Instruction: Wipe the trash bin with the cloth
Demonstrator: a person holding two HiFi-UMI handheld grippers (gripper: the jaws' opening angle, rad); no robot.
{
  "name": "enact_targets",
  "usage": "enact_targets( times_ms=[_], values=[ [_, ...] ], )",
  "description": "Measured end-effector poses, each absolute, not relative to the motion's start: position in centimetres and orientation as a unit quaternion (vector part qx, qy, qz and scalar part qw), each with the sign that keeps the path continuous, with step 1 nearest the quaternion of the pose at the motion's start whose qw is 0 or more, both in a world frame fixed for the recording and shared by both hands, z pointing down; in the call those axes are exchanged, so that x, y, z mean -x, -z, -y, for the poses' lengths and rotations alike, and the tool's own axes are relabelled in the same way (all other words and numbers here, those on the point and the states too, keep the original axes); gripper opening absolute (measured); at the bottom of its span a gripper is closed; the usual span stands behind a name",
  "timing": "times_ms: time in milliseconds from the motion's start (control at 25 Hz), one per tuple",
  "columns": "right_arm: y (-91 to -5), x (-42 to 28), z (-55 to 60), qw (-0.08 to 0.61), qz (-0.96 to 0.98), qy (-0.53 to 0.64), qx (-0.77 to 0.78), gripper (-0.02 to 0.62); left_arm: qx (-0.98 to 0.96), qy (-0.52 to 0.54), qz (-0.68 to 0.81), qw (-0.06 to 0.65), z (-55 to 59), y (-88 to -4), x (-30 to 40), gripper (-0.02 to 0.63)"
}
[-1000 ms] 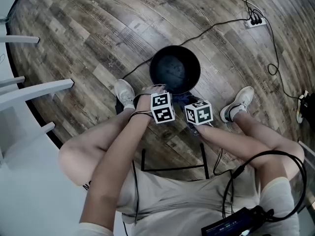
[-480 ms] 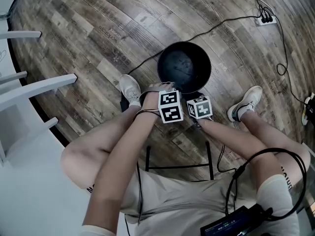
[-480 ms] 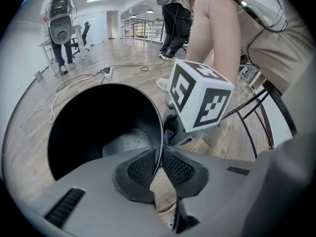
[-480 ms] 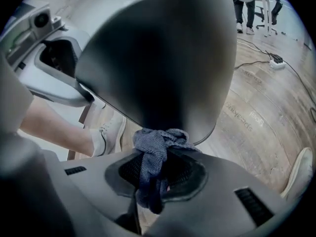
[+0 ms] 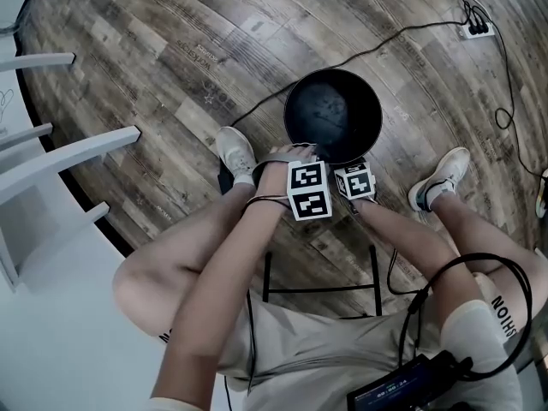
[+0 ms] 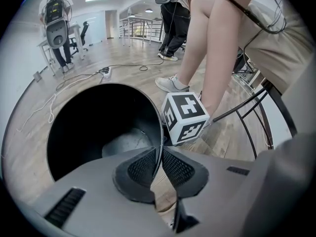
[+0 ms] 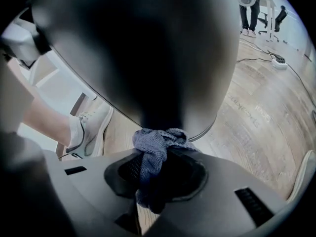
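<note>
**Head view.** A round black plastic trash bin point(image 5: 332, 116) stands on the grey-brown wood-plank floor point(image 5: 154, 67) just above the middle of the frame, its open mouth facing the camera. The left gripper point(image 5: 306, 157), with its marker cube below it, reaches the bin's lower rim. The right gripper point(image 5: 348, 164) sits just to its right, low against the bin's outer side. White sneakers show to either side of the bin. A white power strip point(image 5: 476, 31) lies at the upper right, with a black cable running from it past the bin.

**Left gripper view.** The left gripper point(image 6: 161, 158) has its two pads on either side of the trash bin's point(image 6: 98, 127) thin wall at the rim, one inside and one outside. The jaws have just been closing on that wall and are nearly together. The right gripper's marker cube point(image 6: 185, 117) sits just right of the rim. A bare leg and a sneaker point(image 6: 170, 84) stand behind it, and a black metal frame point(image 6: 252, 127) is at the right.

**Right gripper view.** The right gripper point(image 7: 163, 158) has its jaws clamped on a bunched blue-grey knitted cloth point(image 7: 152, 149). The cloth's upper end touches the dark outer wall of the trash bin point(image 7: 148, 48), near its bottom edge. The bin fills the upper centre of the frame. A white sneaker point(image 7: 91, 127) shows at the left.
</note>
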State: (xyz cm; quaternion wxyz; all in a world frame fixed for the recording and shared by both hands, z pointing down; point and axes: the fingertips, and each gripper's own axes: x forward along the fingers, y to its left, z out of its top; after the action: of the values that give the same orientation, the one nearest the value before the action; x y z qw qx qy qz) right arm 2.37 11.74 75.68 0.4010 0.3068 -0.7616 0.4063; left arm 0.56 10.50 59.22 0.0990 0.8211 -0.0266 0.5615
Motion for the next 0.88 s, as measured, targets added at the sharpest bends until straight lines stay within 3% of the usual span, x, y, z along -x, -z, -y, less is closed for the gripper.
enact_targets(
  times_ms=[440,680,880],
  values=[
    [-78.9,-3.1,-11.4,0.423,0.734,-0.429,-0.313,0.077,-0.822,-0.561,0.036,0.086,-10.4,-59.4,-0.6,0.052],
    [-76.7,-4.3,-12.6,0.430,0.727,-0.437,-0.309,0.077,-0.831,-0.538,0.052,0.134,-10.6,-58.8,-0.7,0.055],
    [-73.9,-5.2,-13.9,0.421,0.738,-0.439,-0.292,0.077,-0.825,-0.558,0.038,0.084,-10.0,-58.4,0.4,0.127]
  ],
)
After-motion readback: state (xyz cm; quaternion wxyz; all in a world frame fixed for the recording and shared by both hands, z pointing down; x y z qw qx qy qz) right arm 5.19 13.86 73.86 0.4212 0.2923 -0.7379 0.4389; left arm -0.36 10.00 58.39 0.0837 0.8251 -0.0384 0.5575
